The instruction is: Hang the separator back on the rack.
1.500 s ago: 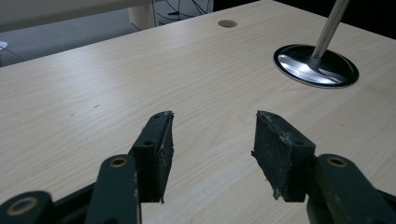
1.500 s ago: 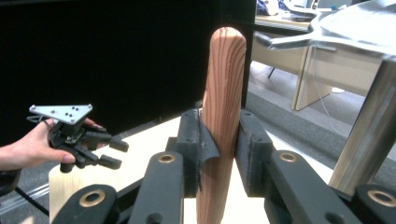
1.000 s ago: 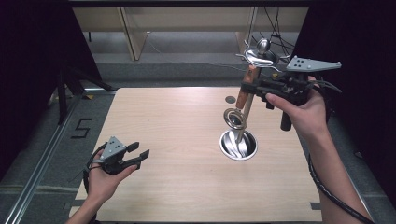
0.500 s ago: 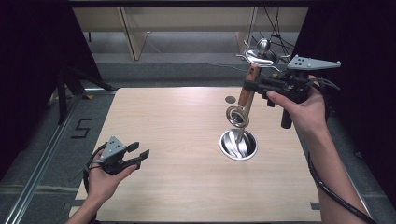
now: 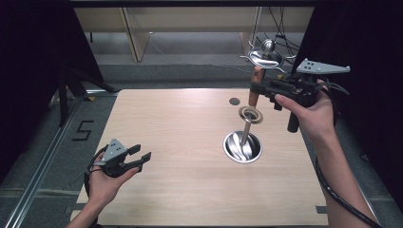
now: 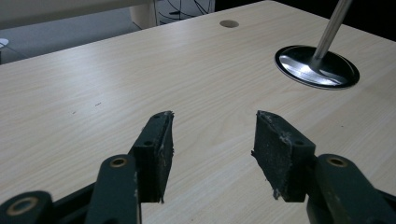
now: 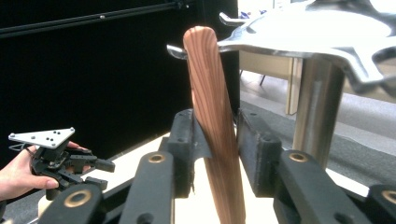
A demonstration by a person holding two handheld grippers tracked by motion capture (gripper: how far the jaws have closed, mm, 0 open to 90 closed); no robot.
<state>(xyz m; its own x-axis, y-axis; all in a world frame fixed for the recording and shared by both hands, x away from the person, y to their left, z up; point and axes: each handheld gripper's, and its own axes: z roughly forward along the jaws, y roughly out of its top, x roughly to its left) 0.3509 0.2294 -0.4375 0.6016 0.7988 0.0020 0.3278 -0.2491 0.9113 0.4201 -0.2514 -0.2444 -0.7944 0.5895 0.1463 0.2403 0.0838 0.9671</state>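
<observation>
A metal hook stand rises from a round base (image 5: 242, 147) right of the table's middle, and its hooked top (image 5: 266, 54) stands high toward me. My right gripper (image 5: 256, 90) is shut on the wooden handle (image 5: 256, 80) of a utensil held upright beside the pole, its round metal end (image 5: 250, 114) hanging below. In the right gripper view the handle (image 7: 212, 116) sits between the jaws of my right gripper (image 7: 215, 140), its tip just under a hook of the stand top (image 7: 317, 28). My left gripper (image 5: 138, 159) is open and holds nothing over the table's near left part.
The light wood table (image 5: 180, 142) has a small round hole (image 5: 234, 101) behind the stand. Wooden furniture legs (image 5: 133, 33) and cables (image 5: 280, 28) lie beyond the far edge. A taped "5" (image 5: 83, 130) marks the floor at the left. The stand's base (image 6: 317, 70) shows in the left gripper view.
My right gripper has carried the utensil a little to the right and up, closer to the stand's top. The left gripper has stayed where it was, open.
</observation>
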